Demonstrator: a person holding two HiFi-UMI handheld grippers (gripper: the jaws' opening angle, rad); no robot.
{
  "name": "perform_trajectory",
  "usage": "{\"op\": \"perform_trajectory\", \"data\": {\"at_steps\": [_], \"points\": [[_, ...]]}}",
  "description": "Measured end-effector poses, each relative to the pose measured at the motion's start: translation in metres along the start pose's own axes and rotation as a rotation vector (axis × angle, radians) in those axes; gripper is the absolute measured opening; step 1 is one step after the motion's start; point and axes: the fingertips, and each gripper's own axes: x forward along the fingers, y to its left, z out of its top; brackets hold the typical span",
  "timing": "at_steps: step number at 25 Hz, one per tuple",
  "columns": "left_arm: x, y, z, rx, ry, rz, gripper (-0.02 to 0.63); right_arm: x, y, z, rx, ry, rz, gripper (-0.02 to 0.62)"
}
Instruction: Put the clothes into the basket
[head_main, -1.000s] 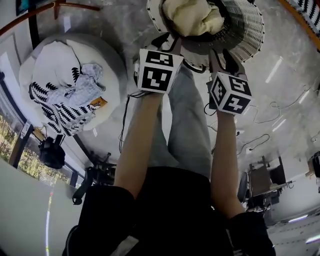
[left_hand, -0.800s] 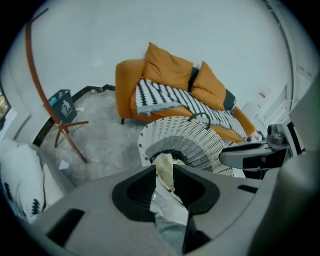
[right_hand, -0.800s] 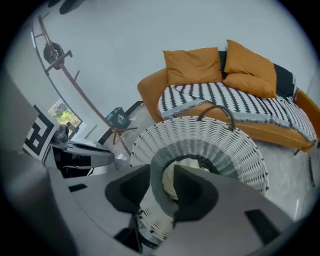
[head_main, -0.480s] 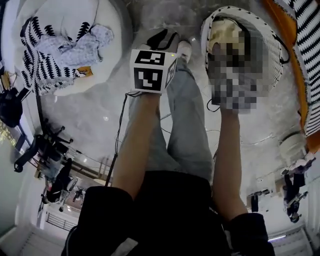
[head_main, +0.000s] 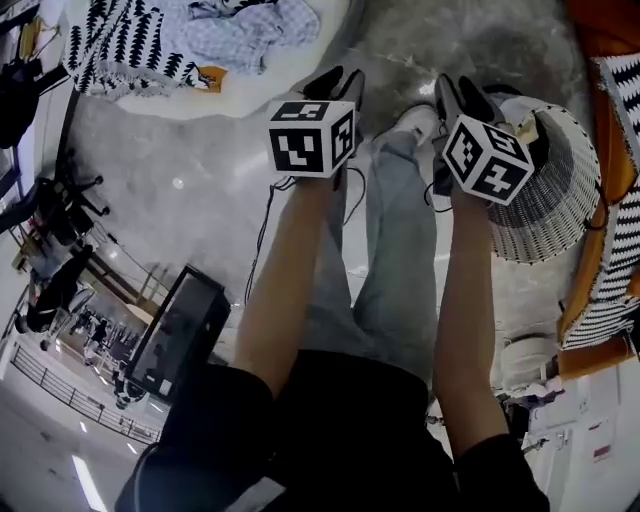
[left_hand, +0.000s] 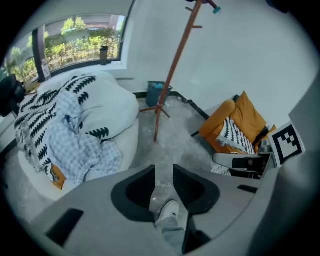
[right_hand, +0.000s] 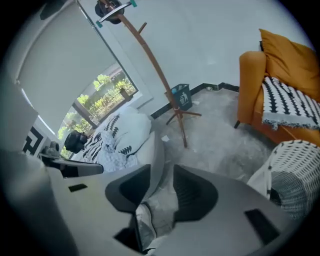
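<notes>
Both arms reach fwd over the person's grey-trousered legs (head_main: 385, 250), each w/ a gripper pointing steeply down at the grey floor (head_main: 180, 200). The left gripper (head_main: 335, 80) has its jaws a little apart, w/ a narrow slot btwn them and nothing in it. Its own view shows only floor and a white shoe (left_hand: 167, 212) through the gap. The right gripper (head_main: 460, 95) reads the same, jaws parted and pinching nothing (they've just been closing a bit, but no cloth or anything else sits btwn them). The basket (head_main: 560, 200), white woven w/ dark bands, stands on the floor at the head view's right, just beside the right gripper's marker cube. The cube hides part of its mouth, so the contents can't be made out. The clothes are well apart from it, at top left of the head view. A pale blue checked garment (head_main: 250, 25) lies crumpled on a white beanbag (head_main: 255, 90). It touches a b&w patterned cloth (head_main: 120, 45) draped beside it, w/ a small orange tag (head_main: 208, 78) at the pile's edge. Neither gripper touches them. Also around: a wooden coat stand (left_hand: 172, 65) near the wall, an orange armchair (left_hand: 235, 117) w/ a striped cushion (left_hand: 234, 139), and a window (left_hand: 75, 40) behind the beanbag.
</notes>
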Motion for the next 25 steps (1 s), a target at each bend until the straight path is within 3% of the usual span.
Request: {"op": "perform_trajectory", "data": {"at_steps": [7, 16, 20, 25], "points": [[-0.020, 0.104, -0.001, -0.112, -0.066, 0.101, 0.095, 0.055, 0.072, -0.012, -0.106, 0.091, 0.078, 0.129], [-0.055, 0.258, -0.006, -0.168, -0.072, 0.196, 0.098, 0.128, 0.184, -0.028, -0.193, 0.188, 0.149, 0.137], [-0.059, 0.311, 0.000, -0.172, -0.063, 0.211, 0.104, 0.162, 0.223, -0.028, -0.226, 0.216, 0.171, 0.148], [-0.052, 0.359, 0.008, -0.192, -0.071, 0.196, 0.124, 0.208, 0.273, -0.018, -0.295, 0.224, 0.223, 0.207]]}}
